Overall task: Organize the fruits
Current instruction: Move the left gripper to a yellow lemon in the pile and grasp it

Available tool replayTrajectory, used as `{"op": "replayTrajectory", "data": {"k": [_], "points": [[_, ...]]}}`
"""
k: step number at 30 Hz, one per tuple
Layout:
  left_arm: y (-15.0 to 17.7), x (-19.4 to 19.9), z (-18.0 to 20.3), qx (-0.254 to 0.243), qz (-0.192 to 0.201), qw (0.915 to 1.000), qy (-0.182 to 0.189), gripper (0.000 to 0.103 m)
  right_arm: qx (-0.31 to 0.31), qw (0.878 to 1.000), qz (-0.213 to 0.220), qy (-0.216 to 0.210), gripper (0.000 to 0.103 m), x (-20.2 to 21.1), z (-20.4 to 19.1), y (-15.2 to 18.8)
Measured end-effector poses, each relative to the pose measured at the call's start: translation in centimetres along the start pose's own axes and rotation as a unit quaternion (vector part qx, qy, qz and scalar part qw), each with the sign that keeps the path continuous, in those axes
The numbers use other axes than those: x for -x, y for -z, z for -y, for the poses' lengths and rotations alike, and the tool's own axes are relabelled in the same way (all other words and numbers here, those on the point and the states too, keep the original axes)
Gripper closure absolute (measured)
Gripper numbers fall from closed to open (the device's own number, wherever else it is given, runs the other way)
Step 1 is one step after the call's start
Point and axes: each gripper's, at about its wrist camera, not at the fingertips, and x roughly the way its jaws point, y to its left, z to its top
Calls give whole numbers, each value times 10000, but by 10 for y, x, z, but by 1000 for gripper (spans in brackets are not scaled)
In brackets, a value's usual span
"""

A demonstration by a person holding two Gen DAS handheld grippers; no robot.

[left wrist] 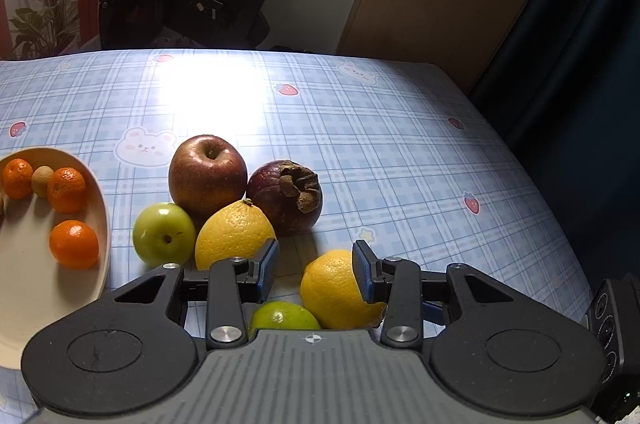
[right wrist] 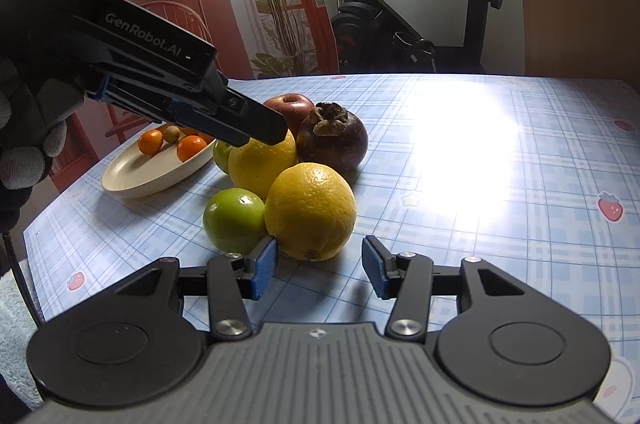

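The fruit sits in a tight cluster near the middle of the table (left wrist: pixel 380 128), which is covered in a glossy blue plaid cloth printed with strawberries and bunnies. There are 2 lemons with pebbled yellow skin. The near lemon (right wrist: pixel 310 210) lies with its long axis running toward the near edge, its stem nub at the bottom front. The far lemon (right wrist: pixel 262 164) lies behind it, touching it. In the left wrist view its pointed tip aims up toward the far edge.

A smooth green apple (right wrist: pixel 234 220) touches the near lemon's left side. A second green apple (left wrist: pixel 164 234) sits farther back, dimple facing out. Behind them stand a shiny red apple (left wrist: pixel 207 176), stem pit up, and a dark purple round fruit (left wrist: pixel 284 198) with a dry brown shrivelled calyx tilted toward the right edge.

Toward the left edge is a cream oval dish (right wrist: pixel 160 172) holding 3 small oranges (left wrist: pixel 74 244) and a small tan fruit (left wrist: pixel 42 181).

The left gripper (left wrist: pixel 316 266) hangs over the cluster, jaws partly open and empty; its tip is just above the far lemon. A gloved hand (right wrist: pixel 28 144) carries it. The right gripper (right wrist: pixel 320 262) rests low near the near edge, jaws partly open with nothing gripped; its left pad (right wrist: pixel 264 270) is just beside the near lemon.

An exercise bike (right wrist: pixel 420 24) stands beyond the far edge.
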Motion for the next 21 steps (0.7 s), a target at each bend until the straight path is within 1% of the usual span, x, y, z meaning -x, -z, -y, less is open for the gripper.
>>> {"op": "replayTrajectory", "data": {"k": [4,9,10,11,21], "points": [[-4,-15,4,81,-215,9996,168,61,71,10000,-37,-38,54,-2,-1,1],[-5,-32,1,262,-410,9987,172,61,170,9998,-64,-56,55,-4,-4,2],[-5,-34,0,280,-441,9985,188,61,164,9998,-48,-49,57,-5,-4,2],[-5,-35,-1,289,-470,9983,204,61,144,9999,-32,-39,58,-4,-4,2],[-2,-43,0,310,-605,9964,504,61,76,9998,-141,-89,58,-8,-1,1]]}}
